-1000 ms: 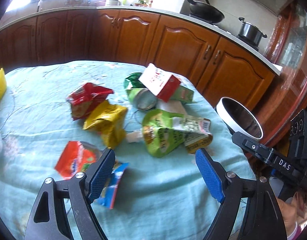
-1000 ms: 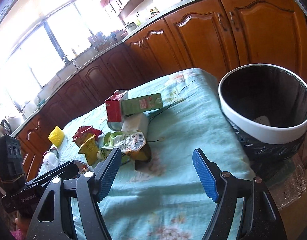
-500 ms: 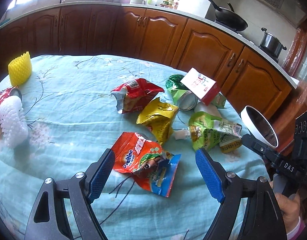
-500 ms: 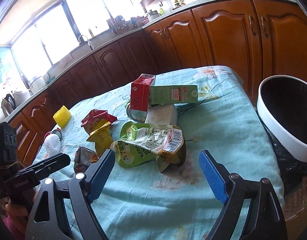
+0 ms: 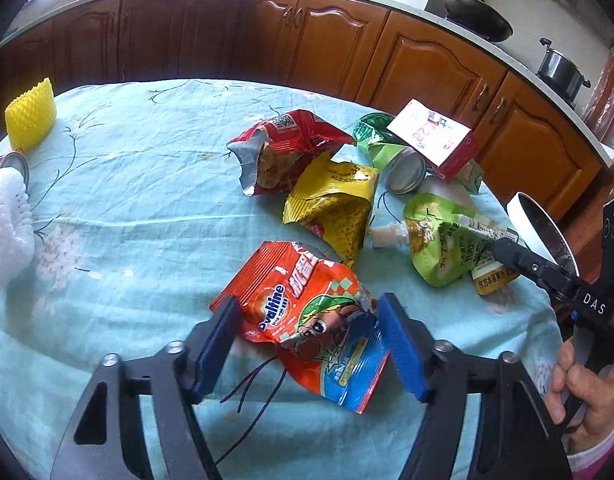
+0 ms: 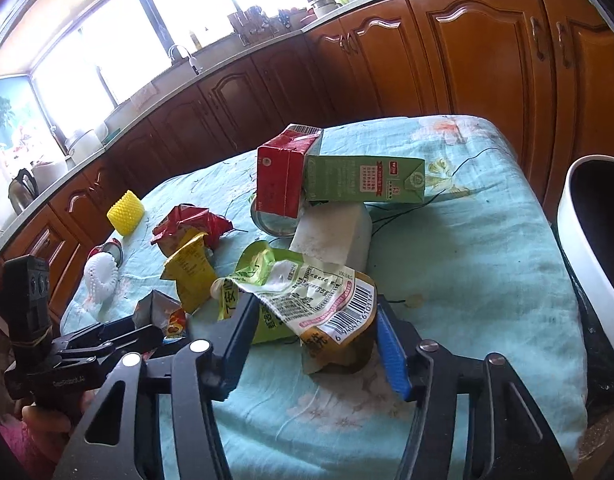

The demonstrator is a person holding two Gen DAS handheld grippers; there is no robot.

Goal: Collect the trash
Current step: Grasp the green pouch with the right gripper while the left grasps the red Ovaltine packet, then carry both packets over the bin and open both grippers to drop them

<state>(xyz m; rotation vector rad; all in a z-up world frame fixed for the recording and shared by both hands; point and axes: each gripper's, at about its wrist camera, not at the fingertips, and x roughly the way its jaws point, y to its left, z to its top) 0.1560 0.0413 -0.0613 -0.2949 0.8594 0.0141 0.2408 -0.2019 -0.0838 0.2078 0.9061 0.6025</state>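
We see the left gripper (image 5: 309, 344) low over the desk (image 5: 147, 184), its jaws closing around the orange Ovaltine packet (image 5: 303, 312); the packet lies between the blue pads (image 5: 401, 354), which are at its edges, though we cannot tell whether they press it yet. Just beyond it lie a yellow wrapper (image 5: 335, 204) and a red wrapper (image 5: 283, 152), touching each other.

The right gripper (image 6: 311, 340) is likewise closing, with the crumpled barcode wrapper (image 6: 327, 300) and the green pouch (image 6: 263, 276) under it between the jaws; the pads stand close beside them without clearly squeezing. Farther off, a red carton (image 6: 283, 172) leans against a green carton (image 6: 363, 180), both resting on a white block (image 6: 335, 236). The white trash bin (image 6: 587, 256) with its black liner stands off the desk's right edge. At the far left sit a yellow foam sleeve (image 6: 125, 208) and a white foam net (image 6: 101, 276).
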